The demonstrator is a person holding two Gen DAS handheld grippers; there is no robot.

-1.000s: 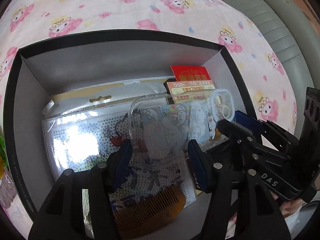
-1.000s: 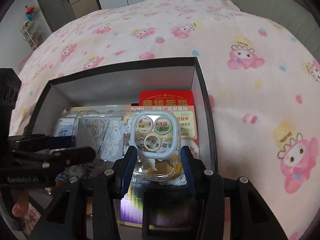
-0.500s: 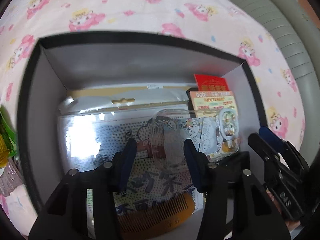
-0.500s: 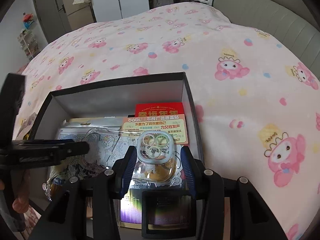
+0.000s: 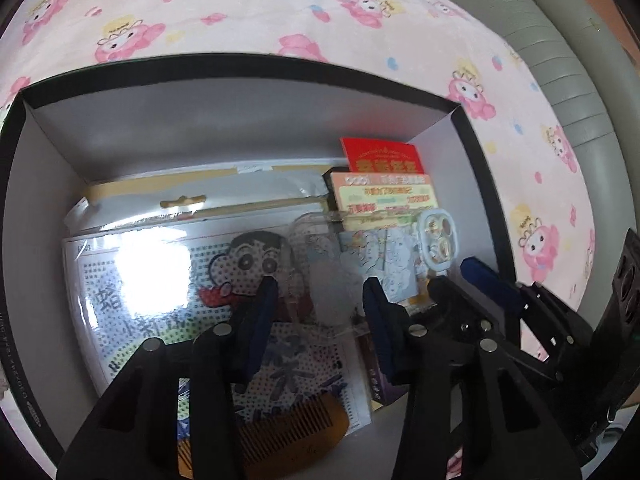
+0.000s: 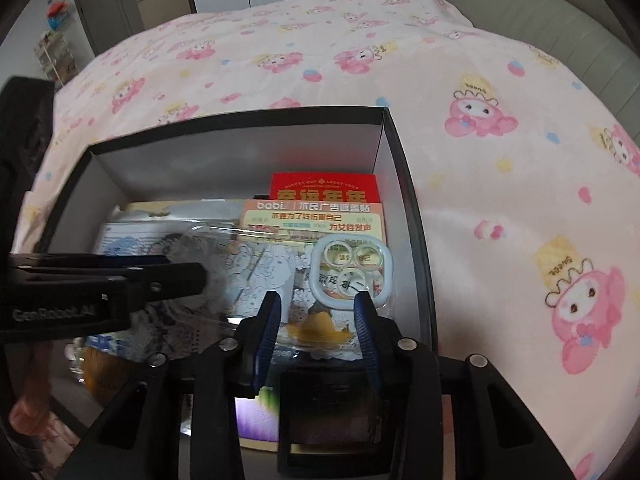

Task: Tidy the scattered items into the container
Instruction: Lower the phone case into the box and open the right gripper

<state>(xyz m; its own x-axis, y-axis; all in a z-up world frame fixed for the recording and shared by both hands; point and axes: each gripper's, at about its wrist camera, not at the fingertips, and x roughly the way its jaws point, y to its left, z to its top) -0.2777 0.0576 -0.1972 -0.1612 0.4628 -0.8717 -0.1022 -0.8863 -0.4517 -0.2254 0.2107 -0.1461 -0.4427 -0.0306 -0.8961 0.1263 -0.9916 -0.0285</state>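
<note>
A black box with grey inner walls sits on the pink bedspread. A clear phone case with a white camera ring lies inside it on top of the other items. My left gripper is open over the case's left end, and its fingers show in the right wrist view. My right gripper is open over the camera-ring end; it also shows in the left wrist view. Neither seems to grip the case.
In the box lie a glossy cartoon-print packet, a brown comb, a red booklet and a peach sticker pack. A grey-green headboard borders the bed.
The phone case went from being held up between both grippers to lying down in the box. Both grippers let go and drew back slightly.
</note>
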